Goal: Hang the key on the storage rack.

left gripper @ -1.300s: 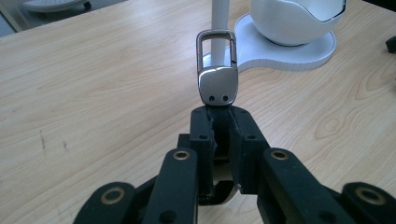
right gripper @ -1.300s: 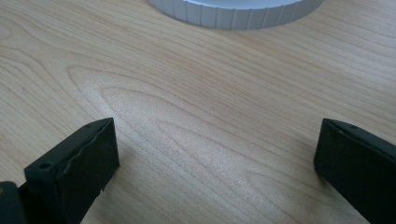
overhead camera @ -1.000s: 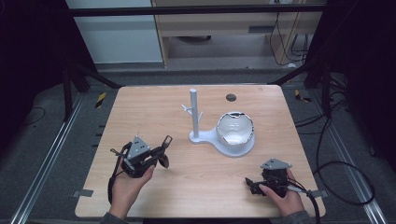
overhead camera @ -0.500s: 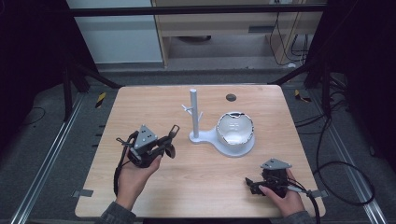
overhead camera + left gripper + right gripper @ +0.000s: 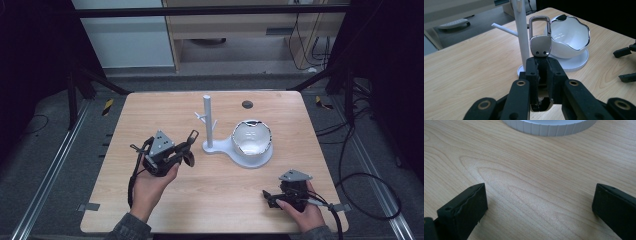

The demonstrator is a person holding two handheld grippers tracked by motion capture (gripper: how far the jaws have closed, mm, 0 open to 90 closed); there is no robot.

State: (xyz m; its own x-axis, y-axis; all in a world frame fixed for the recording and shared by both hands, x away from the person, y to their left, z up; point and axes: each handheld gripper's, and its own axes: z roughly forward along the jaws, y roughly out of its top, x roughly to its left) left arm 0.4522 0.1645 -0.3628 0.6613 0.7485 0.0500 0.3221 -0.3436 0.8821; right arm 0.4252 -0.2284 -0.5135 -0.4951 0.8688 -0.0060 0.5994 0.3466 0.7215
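Even light (dark, dim surroundings)

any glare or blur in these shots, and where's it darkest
High view: dark surroundings, table evenly lit. Left gripper view: glare on the metal key clip and bowl, near claw parts soft. Right gripper view: sheen on the wood, right claw edges slightly blurred.
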